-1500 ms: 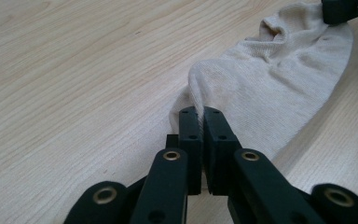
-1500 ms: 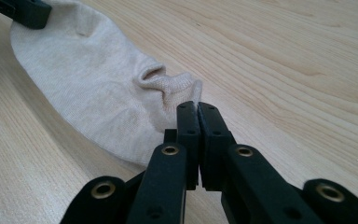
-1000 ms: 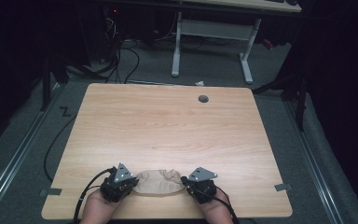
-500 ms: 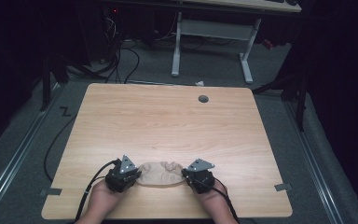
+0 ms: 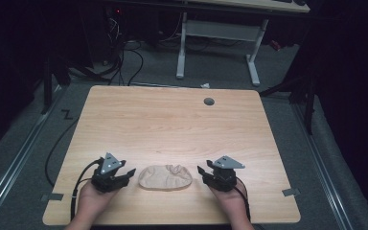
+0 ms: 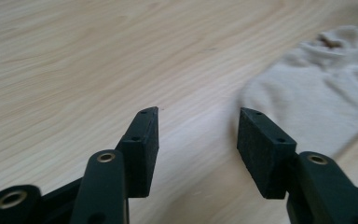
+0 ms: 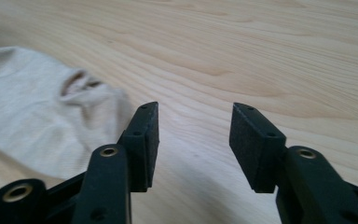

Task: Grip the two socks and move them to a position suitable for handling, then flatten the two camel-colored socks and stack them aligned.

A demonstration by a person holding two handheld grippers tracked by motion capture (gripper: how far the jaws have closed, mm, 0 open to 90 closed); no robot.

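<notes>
A pale beige cloth (image 5: 166,177), plain and unpatterned, is seen on a light wooden table (image 5: 172,124) marked by fine tan grain lines. In the left gripper view the cloth (image 6: 317,98) appears off-white with a small brownish spot near its folds, and in the right gripper view it (image 7: 37,116) is shown cream with a darker shadowed opening. The left gripper (image 5: 124,175) and the right gripper (image 5: 206,173) are black, each topped by a grey plate; brass-coloured rivets are set in the matte black jaws. A dark grey round cap (image 5: 209,101) is set in the tabletop. The floor (image 5: 287,76) is covered in dull grey.
</notes>
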